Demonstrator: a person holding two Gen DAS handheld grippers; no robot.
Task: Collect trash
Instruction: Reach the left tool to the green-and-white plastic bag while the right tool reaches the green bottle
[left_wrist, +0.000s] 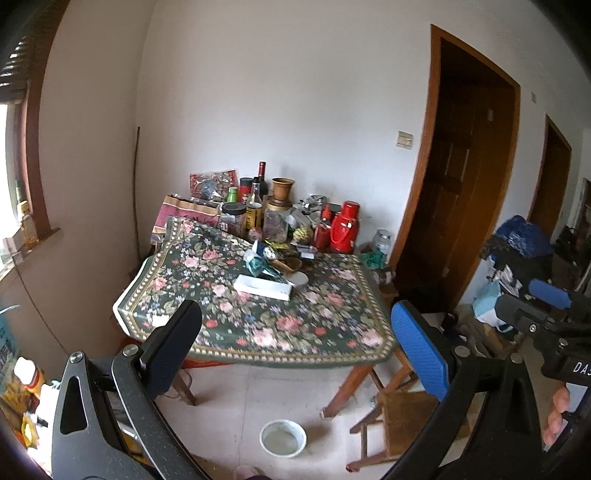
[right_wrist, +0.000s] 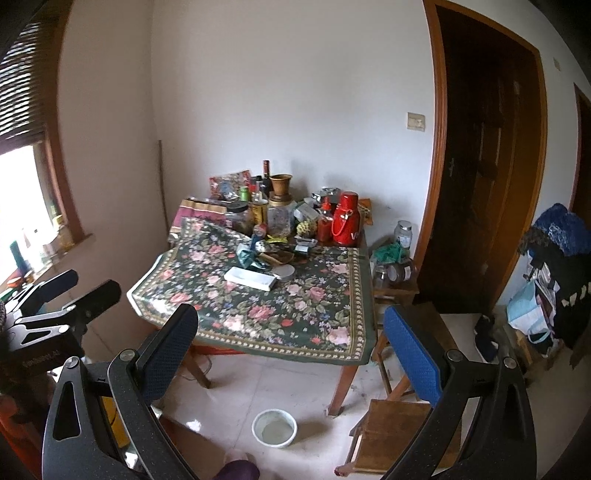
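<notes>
A table with a dark floral cloth (left_wrist: 258, 325) stands against the far wall. Near its middle lie a flat white box (left_wrist: 263, 287), a crumpled teal wrapper (left_wrist: 260, 264) and a round grey tin (left_wrist: 300, 279). The right wrist view shows the same white box (right_wrist: 250, 278), wrapper (right_wrist: 248, 256) and tin (right_wrist: 283, 272). My left gripper (left_wrist: 295, 314) hangs open in the air short of the table's near edge, holding nothing. My right gripper (right_wrist: 290, 315) is open too, level with it and just as far back. Each gripper shows at the edge of the other's view.
Bottles, jars and a red thermos (left_wrist: 345, 229) crowd the table's back. A white bowl (left_wrist: 283, 438) sits on the tiled floor in front. A low wooden stool (left_wrist: 399, 417) stands at the table's right corner. Bags and clutter (left_wrist: 517, 251) pile up by the doors on the right.
</notes>
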